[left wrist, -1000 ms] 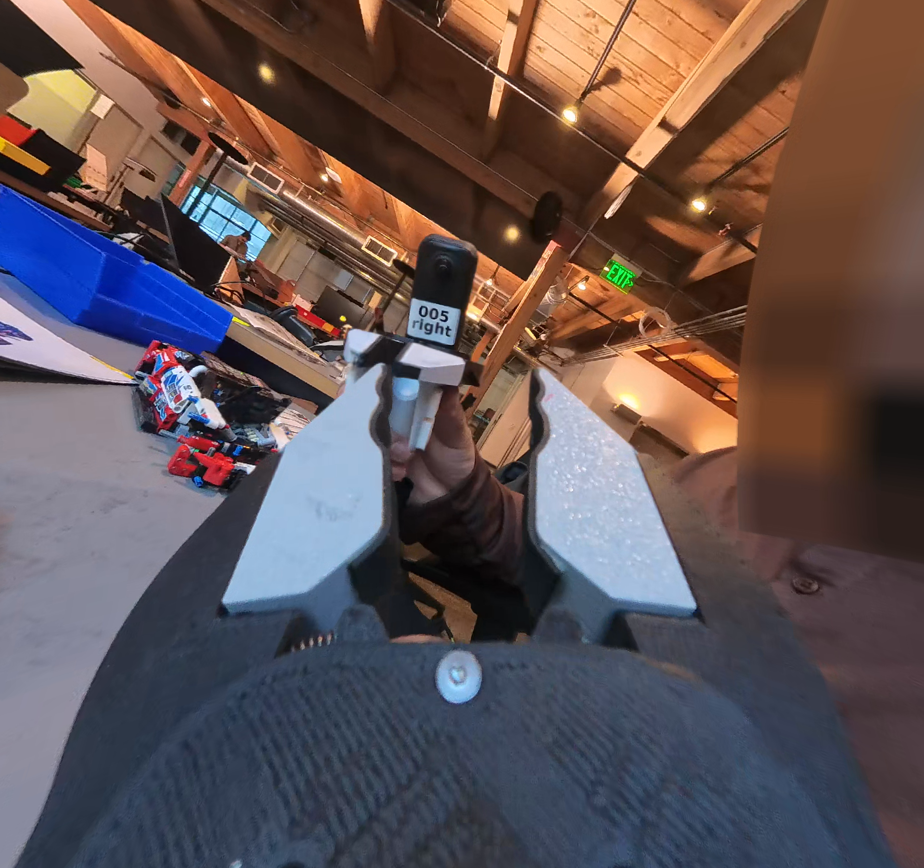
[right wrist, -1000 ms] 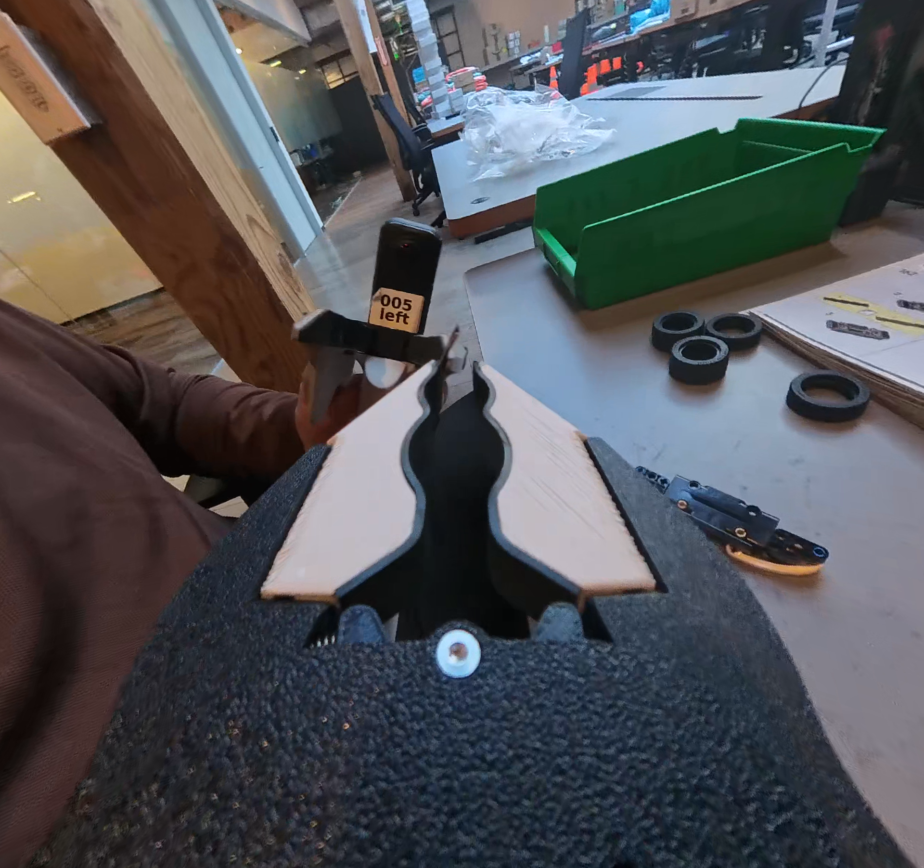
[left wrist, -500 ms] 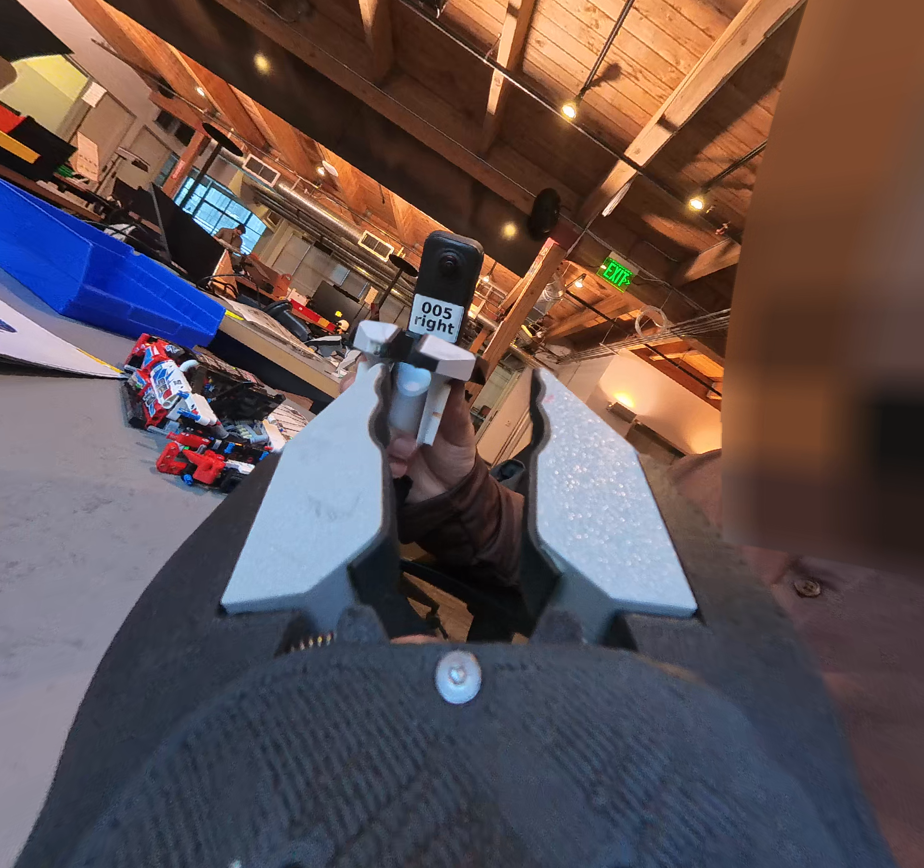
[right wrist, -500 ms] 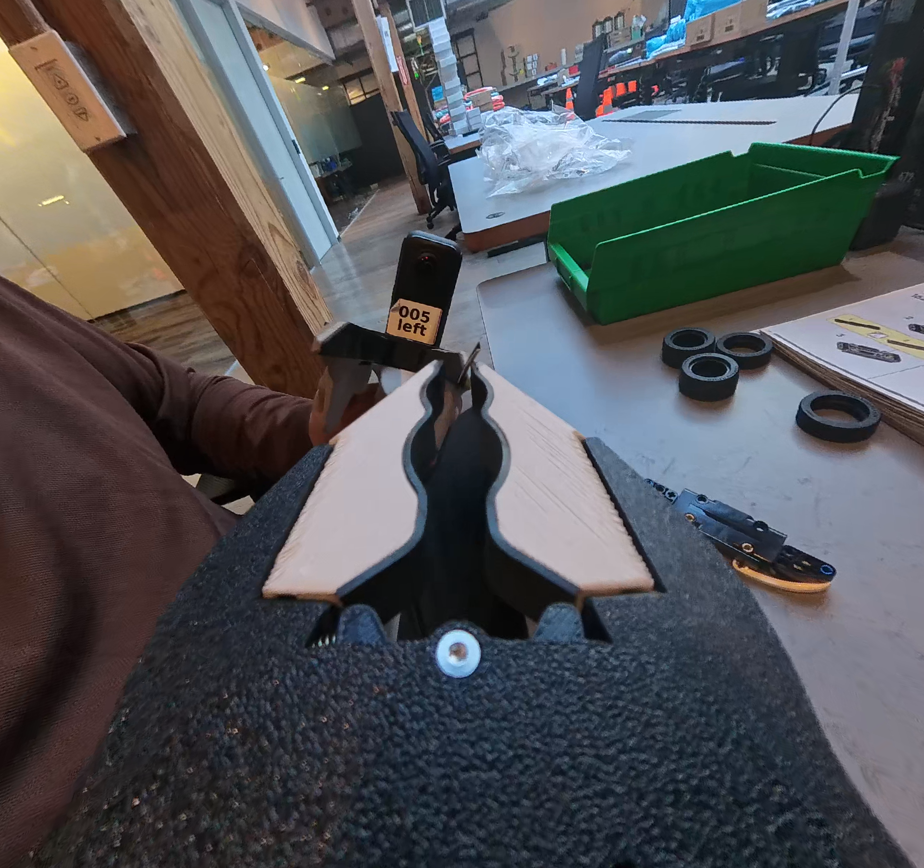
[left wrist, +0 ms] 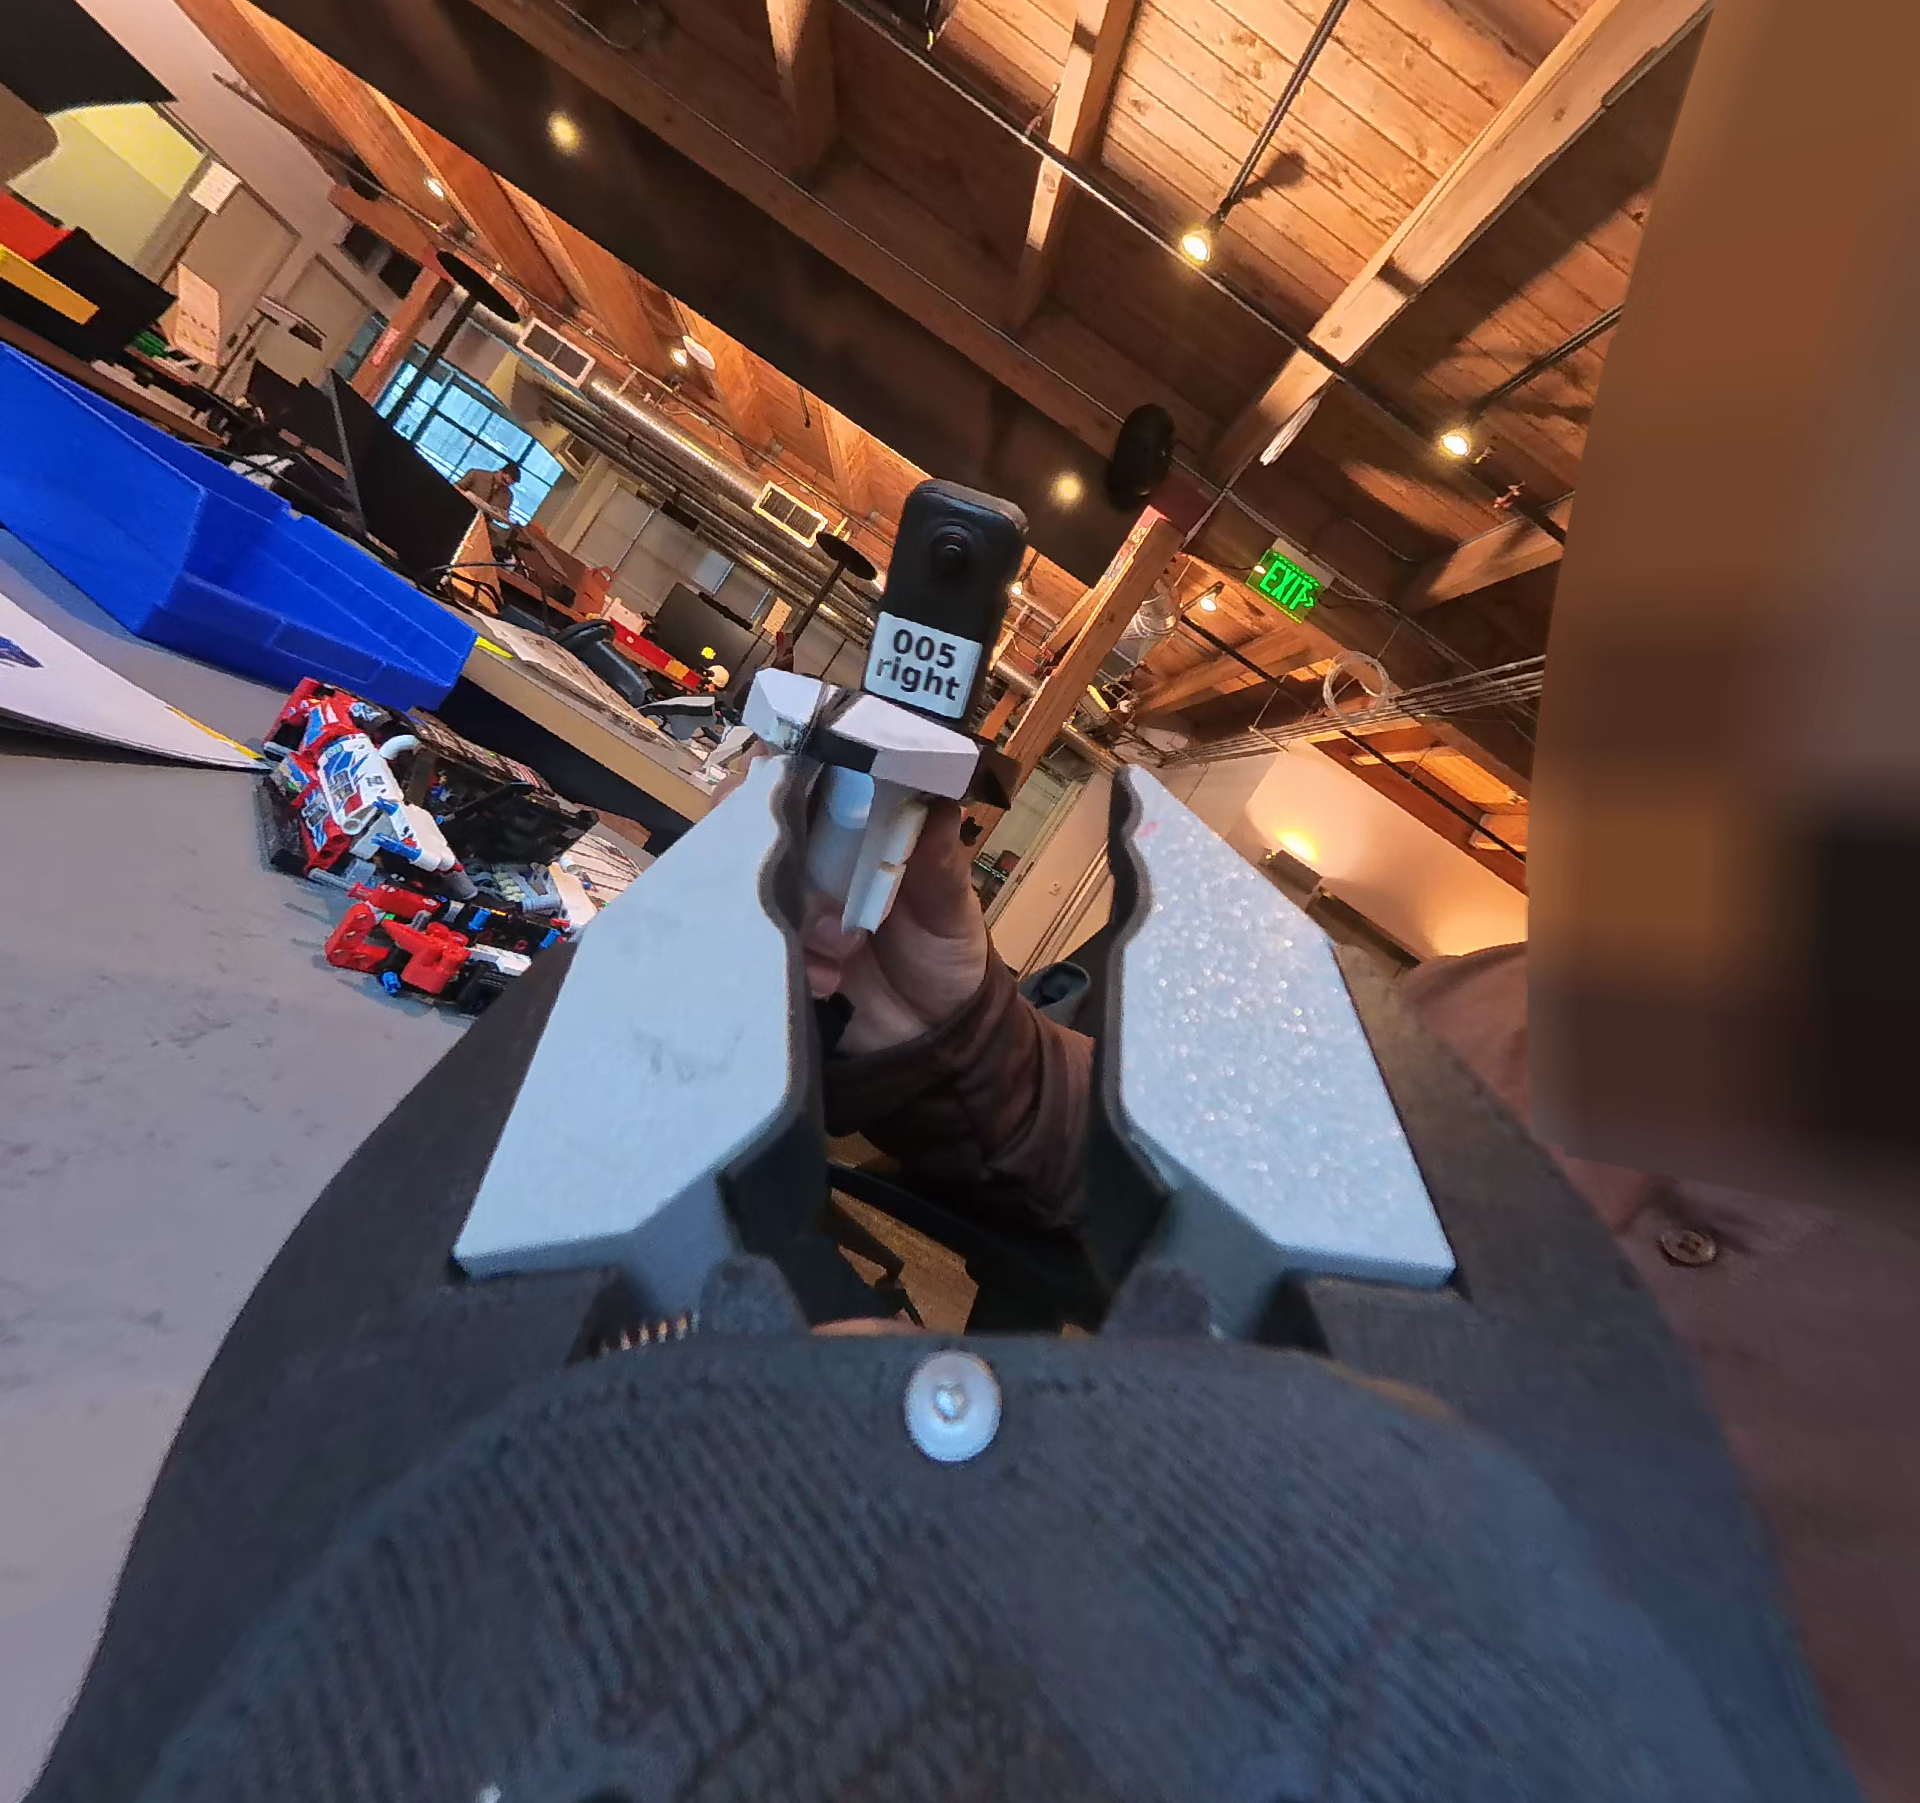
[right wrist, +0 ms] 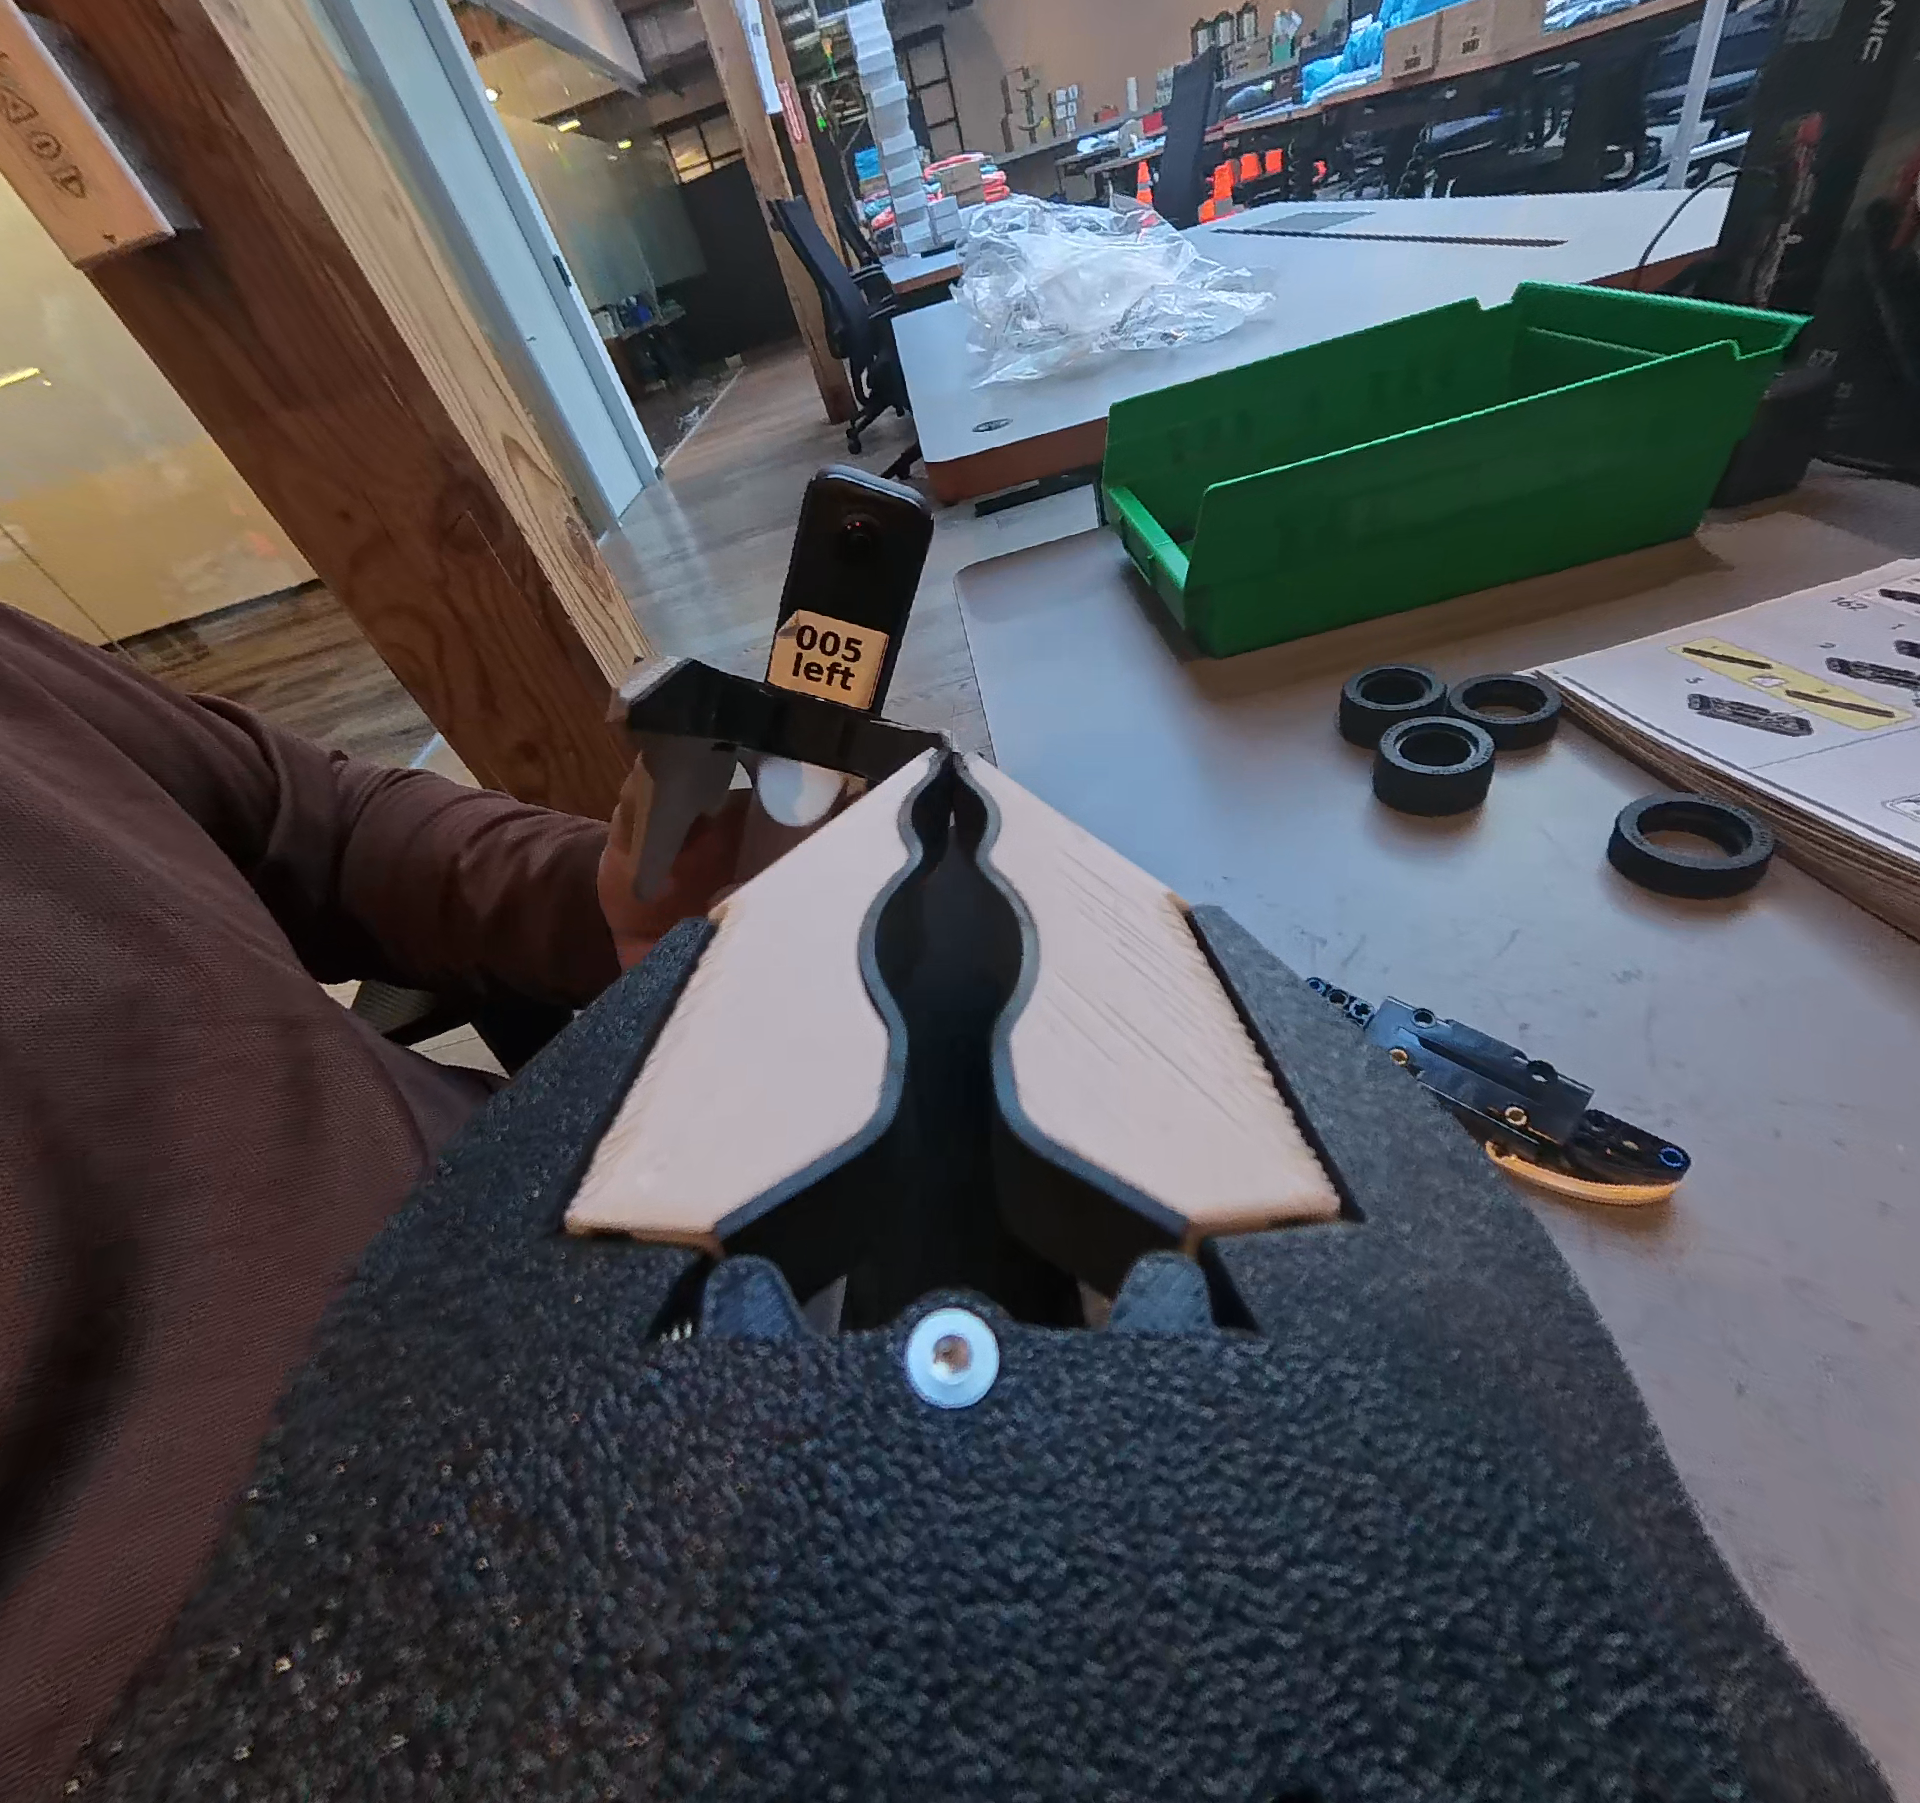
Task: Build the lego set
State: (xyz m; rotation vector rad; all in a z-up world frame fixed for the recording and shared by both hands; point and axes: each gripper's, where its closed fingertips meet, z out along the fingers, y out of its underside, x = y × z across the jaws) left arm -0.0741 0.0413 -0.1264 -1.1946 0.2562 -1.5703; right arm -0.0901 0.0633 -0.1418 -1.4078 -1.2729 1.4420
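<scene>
Both grippers are held up off the table edge and face each other. My left gripper point(left wrist: 948, 782) has grey fingers set wide apart, with nothing between them. Beyond it the right gripper's white mount point(left wrist: 883, 735) and camera show in a person's hand. My right gripper point(right wrist: 951, 764) has tan fingers whose tips meet; I see nothing between them. A partly built red, white and blue lego car point(left wrist: 353, 808) and a red sub-assembly point(left wrist: 416, 953) lie on the grey table point(left wrist: 125, 1026). A black lego piece point(right wrist: 1486, 1078) lies to the right.
A blue bin point(left wrist: 208, 548) and a booklet point(left wrist: 62, 683) lie at the far left. A green bin point(right wrist: 1455, 475), several black tyres point(right wrist: 1434, 766), an open instruction booklet point(right wrist: 1766, 704) and a crumpled plastic bag point(right wrist: 1091, 288) are on the right. A wooden post point(right wrist: 343, 382) stands to the left. From either gripper's tips it is about 20 centimetres to the black lego piece point(right wrist: 1486, 1078). The red sub-assembly point(left wrist: 416, 953) is about equally far from each gripper, around 25 centimetres.
The right gripper's fingertips have drawn closer until they meet. Both views have shifted slightly; the left gripper stays open.
</scene>
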